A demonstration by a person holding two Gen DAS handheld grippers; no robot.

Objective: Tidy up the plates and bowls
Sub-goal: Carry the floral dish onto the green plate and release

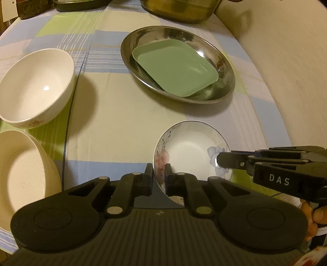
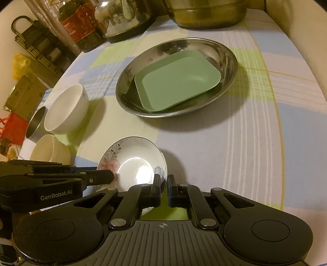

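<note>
A small white floral plate [image 1: 190, 149] [image 2: 132, 161] is held between both grippers just above the tablecloth. My left gripper [image 1: 159, 165] is shut on its left rim; my right gripper [image 2: 163, 177] is shut on its right rim. Each gripper shows in the other's view: the right one [image 1: 224, 160], the left one [image 2: 106, 177]. Farther back, a green square plate [image 1: 175, 67] [image 2: 177, 79] lies inside a round steel plate [image 1: 226, 67] [image 2: 126, 86]. A white bowl [image 1: 34, 86] [image 2: 65, 108] and a cream ribbed bowl [image 1: 22, 174] [image 2: 51, 149] stand at the left.
A steel cup [image 2: 36, 122] lies beside the white bowl. A large metal basin [image 1: 179, 10] [image 2: 206, 14], a kettle [image 2: 122, 18] and a bottle [image 2: 79, 22] stand at the table's back. The rounded table edge [image 1: 286, 122] runs down the right.
</note>
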